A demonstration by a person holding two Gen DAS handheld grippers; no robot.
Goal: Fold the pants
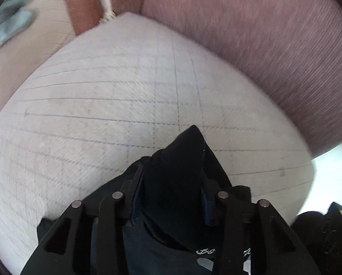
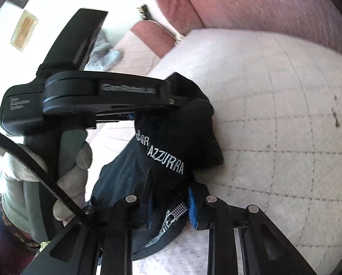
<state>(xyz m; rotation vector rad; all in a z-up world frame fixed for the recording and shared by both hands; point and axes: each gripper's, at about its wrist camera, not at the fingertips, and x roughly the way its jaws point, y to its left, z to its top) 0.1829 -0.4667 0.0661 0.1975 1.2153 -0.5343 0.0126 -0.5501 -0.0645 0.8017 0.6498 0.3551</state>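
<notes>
The dark navy pants (image 1: 175, 174) with white lettering are bunched between both grippers above a pale checked cushion (image 1: 102, 96). My left gripper (image 1: 171, 204) is shut on a fold of the pants. In the right wrist view the pants (image 2: 177, 142) show the word "AZZURRA" and a zipper. My right gripper (image 2: 169, 204) is shut on the pants near the zipper. The left gripper (image 2: 175, 96) reaches in from the left, held by a gloved hand (image 2: 74, 174), and clamps the same bunch from above.
A pink ribbed sofa back (image 1: 262, 34) rises behind the cushion (image 2: 274, 114). A grey-blue cloth (image 2: 104, 55) lies on the far seat. A pink armrest (image 2: 154, 36) and white wall with a framed picture (image 2: 24, 29) are at the left.
</notes>
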